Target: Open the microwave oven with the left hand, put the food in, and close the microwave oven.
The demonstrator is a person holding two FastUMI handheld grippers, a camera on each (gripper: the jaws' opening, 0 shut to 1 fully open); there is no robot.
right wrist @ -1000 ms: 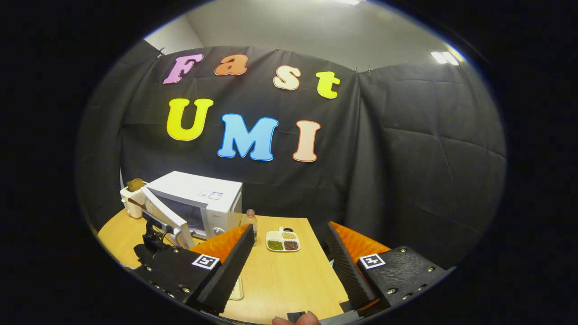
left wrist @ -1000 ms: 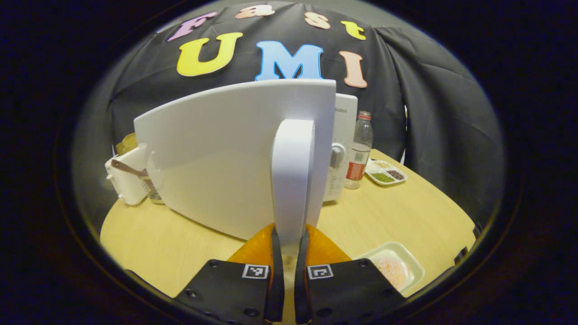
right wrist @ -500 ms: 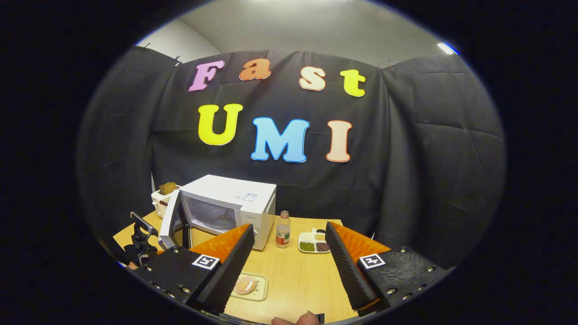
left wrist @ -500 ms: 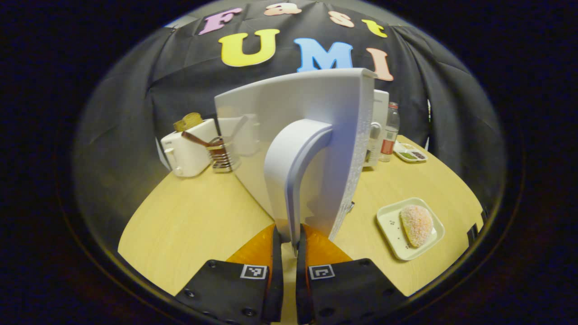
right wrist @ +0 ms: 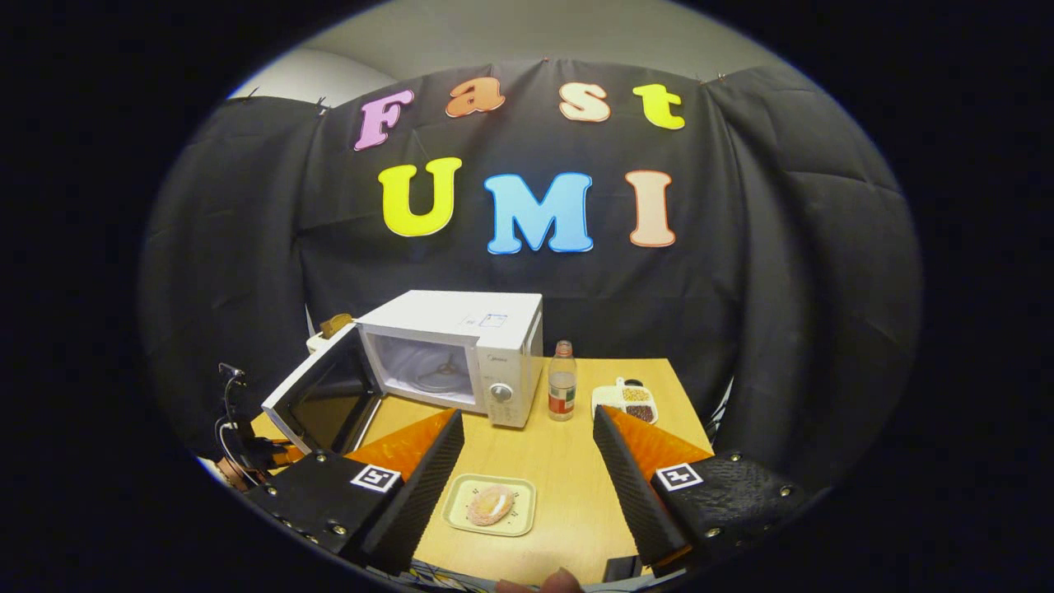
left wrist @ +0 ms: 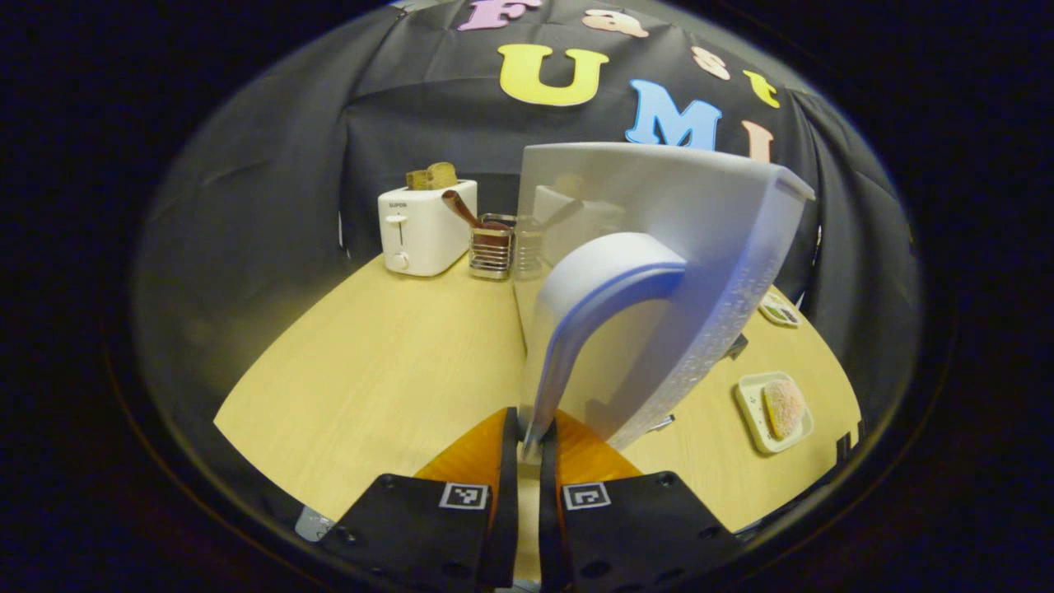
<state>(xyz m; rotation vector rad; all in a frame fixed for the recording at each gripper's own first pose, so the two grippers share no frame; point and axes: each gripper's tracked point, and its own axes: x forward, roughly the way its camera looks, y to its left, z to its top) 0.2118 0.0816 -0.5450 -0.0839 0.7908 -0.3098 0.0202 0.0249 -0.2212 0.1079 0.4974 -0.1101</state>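
At the left of the table (left wrist: 370, 371), in the left gripper view, a toaster (left wrist: 424, 226) stands with bread in its slot, and a wire holder (left wrist: 492, 247) with a dark utensil sits just beside it. To the right of these, the microwave door (left wrist: 708, 247) stands swung out wide, and its curved handle (left wrist: 593, 305) runs down into the left gripper (left wrist: 527, 445), whose two fingers are closed narrowly on the handle's lower end, one on each side. In the right gripper view the microwave oven (right wrist: 461, 346) shows its cavity exposed, with the turntable visible inside and the door hanging open at the left of the body. The opening step therefore appears to be at or near completion. Farther right on the table stand a bottle (right wrist: 562, 391) and a divided dish (right wrist: 626, 401) of grains, well apart from the work. The food (right wrist: 491, 504), a sugared pastry, lies on a small tray (right wrist: 519, 519) on the table in front of the oven, between the fingers of the right gripper (right wrist: 527, 478) as seen from its camera; that gripper is spread wide, holds nothing and hangs above the tray. The next move calls for the right gripper to descend onto the tray or the pastry, close on it and carry it level into the cavity. The left gripper should hold the door clear or release it without letting it swing back.
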